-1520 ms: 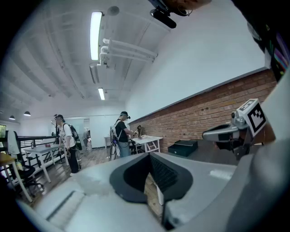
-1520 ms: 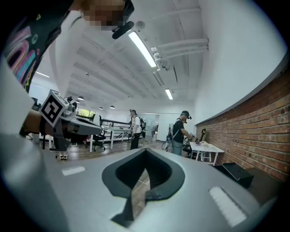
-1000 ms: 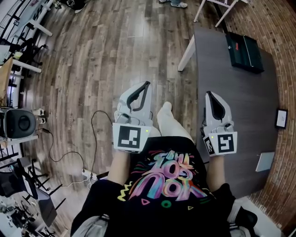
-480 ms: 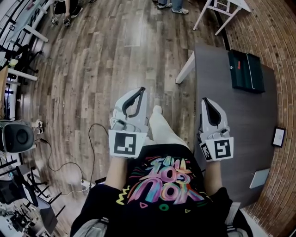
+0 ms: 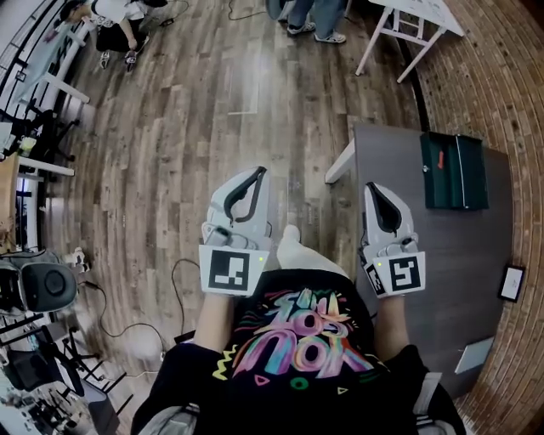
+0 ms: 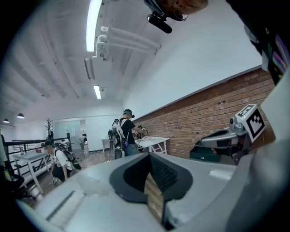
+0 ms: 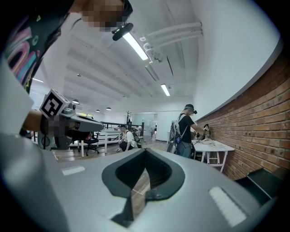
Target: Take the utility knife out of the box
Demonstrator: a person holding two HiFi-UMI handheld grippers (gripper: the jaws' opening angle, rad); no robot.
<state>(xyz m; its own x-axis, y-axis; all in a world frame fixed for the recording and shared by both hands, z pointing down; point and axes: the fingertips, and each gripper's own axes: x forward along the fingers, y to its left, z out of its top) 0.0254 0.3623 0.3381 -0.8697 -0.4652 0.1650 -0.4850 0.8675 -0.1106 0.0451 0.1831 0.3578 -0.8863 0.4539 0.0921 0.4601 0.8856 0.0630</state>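
The grey plastic left gripper [image 5: 257, 173] and right gripper [image 5: 371, 188] point level, jaws pressed together, empty. Beyond, on the smooth dark grey table [image 5: 442, 255], lies the flat dark green rectangular box [image 5: 459, 174], a small red shape [image 5: 439, 159] in its left half.

Wood plank floor [image 5: 187, 127], dark grey table [image 5: 463, 246] against brick wall [image 5: 501, 76]. White trestle table [image 5: 408, 21] at top, standing person's legs [image 5: 310, 17] beside it. Crouching person [image 5: 115, 21] top left. Small black frame [image 5: 511, 283] at table's edge by wall.

Bright ceiling tubes [image 6: 94, 22], sharp, fisheye-warped edges
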